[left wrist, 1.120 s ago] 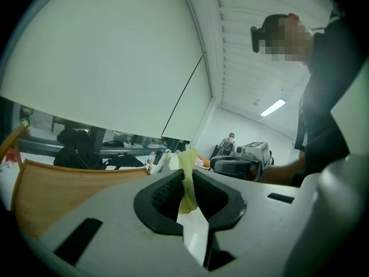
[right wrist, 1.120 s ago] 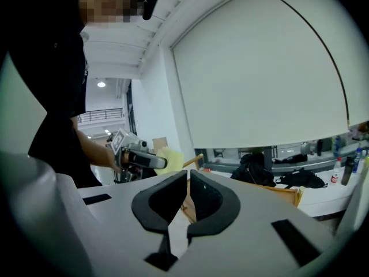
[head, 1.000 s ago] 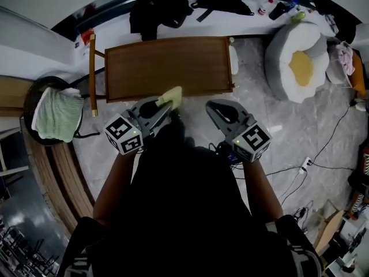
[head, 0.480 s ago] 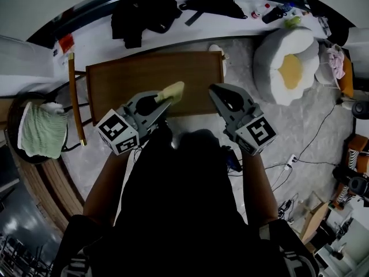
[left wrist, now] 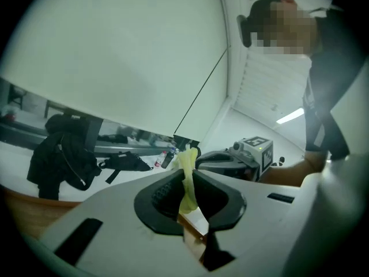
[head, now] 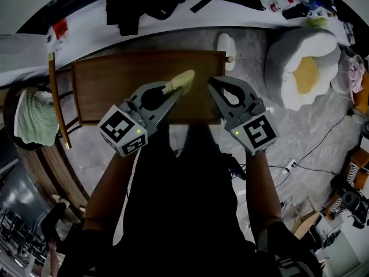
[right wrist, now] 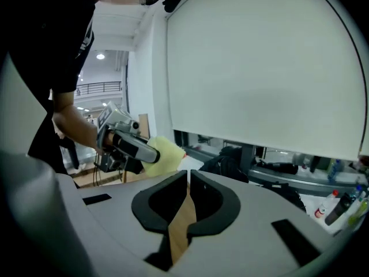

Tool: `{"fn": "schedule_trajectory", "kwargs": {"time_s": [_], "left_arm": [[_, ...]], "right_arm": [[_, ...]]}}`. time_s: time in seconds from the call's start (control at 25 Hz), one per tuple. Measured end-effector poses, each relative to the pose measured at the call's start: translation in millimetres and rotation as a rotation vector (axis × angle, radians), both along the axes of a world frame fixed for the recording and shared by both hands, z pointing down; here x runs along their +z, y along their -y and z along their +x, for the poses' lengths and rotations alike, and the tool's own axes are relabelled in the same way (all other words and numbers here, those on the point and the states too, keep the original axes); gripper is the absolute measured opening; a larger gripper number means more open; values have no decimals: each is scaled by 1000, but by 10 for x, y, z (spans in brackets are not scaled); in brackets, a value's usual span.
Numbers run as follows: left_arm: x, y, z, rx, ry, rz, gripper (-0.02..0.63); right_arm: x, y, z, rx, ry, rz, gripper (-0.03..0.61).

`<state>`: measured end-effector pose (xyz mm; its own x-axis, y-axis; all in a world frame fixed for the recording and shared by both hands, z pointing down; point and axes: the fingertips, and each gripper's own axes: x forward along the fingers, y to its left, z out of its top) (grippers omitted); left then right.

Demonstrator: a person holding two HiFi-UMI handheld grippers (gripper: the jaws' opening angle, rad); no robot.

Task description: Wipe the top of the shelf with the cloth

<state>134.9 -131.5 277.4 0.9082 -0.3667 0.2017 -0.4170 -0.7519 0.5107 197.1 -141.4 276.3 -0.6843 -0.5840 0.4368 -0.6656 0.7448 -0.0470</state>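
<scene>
The wooden shelf top (head: 115, 85) is a brown rectangle below me in the head view. My left gripper (head: 177, 90) is shut on a pale yellow cloth (head: 180, 82) that sticks out past its tips, held above the shelf's right half. In the left gripper view the cloth (left wrist: 187, 180) hangs pinched between the jaws. My right gripper (head: 211, 83) hovers beside it over the shelf's right end, shut with nothing in it. The right gripper view shows the cloth (right wrist: 164, 156) and the left gripper (right wrist: 155, 157) off to the left.
A green towel (head: 29, 117) lies on a round stand at the left. A white and yellow cushion (head: 302, 74) sits on the floor at the right. Black bags (head: 138, 4) and bottles (head: 288, 4) line the white ledge behind the shelf. Cables cross the floor at the right.
Both grippers have moved forward over the shelf top, the left still carrying the cloth. The view has shifted so the shelf sits closer below the jaws.
</scene>
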Motion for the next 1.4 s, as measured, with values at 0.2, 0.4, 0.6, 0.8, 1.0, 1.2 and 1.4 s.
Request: {"fn": "schedule_trajectory", "kwargs": {"time_s": [0.2, 0.4, 0.6, 0.8, 1.0, 1.2, 1.4], "left_arm": [[419, 132, 445, 36, -14, -158, 37], [881, 284, 741, 36, 9, -344, 35], [1296, 444, 986, 33, 73, -448, 35], [1639, 526, 1202, 11, 133, -522, 37], [1845, 559, 1354, 7, 172, -553, 37], [1979, 565, 1343, -10, 222, -551, 37], [2112, 557, 1272, -2, 315, -496, 37]], "right_arm": [[439, 273, 257, -1, 36, -60, 27], [805, 377, 576, 44, 40, -76, 26], [1083, 424, 854, 99, 36, -88, 28], [1231, 457, 942, 105, 55, -79, 27], [1405, 431, 969, 108, 20, -84, 27], [1530, 434, 952, 136, 3, -110, 28], [1516, 447, 903, 142, 6, -109, 26]]}}
